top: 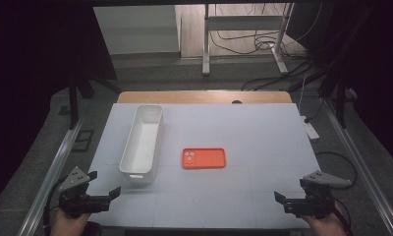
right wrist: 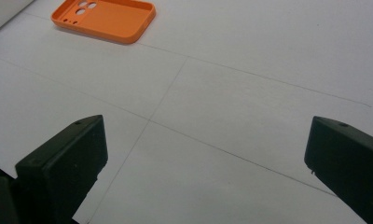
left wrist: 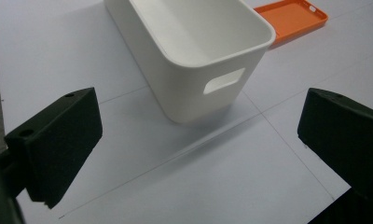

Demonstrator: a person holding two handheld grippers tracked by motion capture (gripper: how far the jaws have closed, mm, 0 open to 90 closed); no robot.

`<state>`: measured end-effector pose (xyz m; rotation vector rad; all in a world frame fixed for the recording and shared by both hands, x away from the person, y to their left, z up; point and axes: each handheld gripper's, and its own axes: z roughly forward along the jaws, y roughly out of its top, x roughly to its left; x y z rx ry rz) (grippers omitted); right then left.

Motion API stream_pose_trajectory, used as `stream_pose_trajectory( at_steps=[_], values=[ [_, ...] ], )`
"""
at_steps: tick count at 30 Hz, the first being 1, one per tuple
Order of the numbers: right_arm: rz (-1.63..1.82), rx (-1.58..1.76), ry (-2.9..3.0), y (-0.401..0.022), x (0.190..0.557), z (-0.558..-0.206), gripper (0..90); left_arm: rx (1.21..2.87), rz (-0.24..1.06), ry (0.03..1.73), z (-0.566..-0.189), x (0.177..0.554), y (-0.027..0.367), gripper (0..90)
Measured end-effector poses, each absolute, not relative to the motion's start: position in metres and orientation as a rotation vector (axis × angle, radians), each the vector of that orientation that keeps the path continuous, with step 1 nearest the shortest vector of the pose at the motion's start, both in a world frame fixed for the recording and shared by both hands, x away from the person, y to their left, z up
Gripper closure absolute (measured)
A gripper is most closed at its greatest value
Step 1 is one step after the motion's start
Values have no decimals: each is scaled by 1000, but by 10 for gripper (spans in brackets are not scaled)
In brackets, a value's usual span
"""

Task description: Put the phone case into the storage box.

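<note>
White board covers the table (top: 263, 147), ruled with faint pencil lines and set in a dim room with dark drapes on both sides. At the near left corner a person's hand holds the left gripper (top: 106, 184), its black jaws spread wide with nothing between them; at the near right corner the right gripper (top: 288, 189) waits the same way, jaws apart and empty, both pointing inward over bare board. Farther in, left of centre, stands a long white bin (top: 142, 142), empty, a cut-out handle in its near end, its length running away from the person. Just right of it, apart from its wall, an orange phone case (top: 203, 158) lies flat with its hollow side up and its camera holes toward the bin; the right gripper view shows the case (right wrist: 105, 18) at the far left, the left gripper view shows it (left wrist: 294, 18) past the bin (left wrist: 194, 56). Neither gripper is near either object. The work in hand looks like a reach for the case, likely to drop it in the bin; a clean pick would pinch one raised side wall, since the thin shell lies too flat to pinch across. Beyond the table stand a metal-legged stand and loose cables on the floor. No brand, label or writing is legible anywhere.
</note>
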<state>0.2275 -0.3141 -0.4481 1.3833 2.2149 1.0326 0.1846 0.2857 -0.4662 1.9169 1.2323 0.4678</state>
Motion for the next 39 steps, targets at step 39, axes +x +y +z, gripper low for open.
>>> stream_pose_trajectory(
  at_steps=[39],
  values=[
    [1017, 1289, 2311, -294, 251, -443, 0, 1932, 445, 1247, -467, 187, 285, 17]
  ],
)
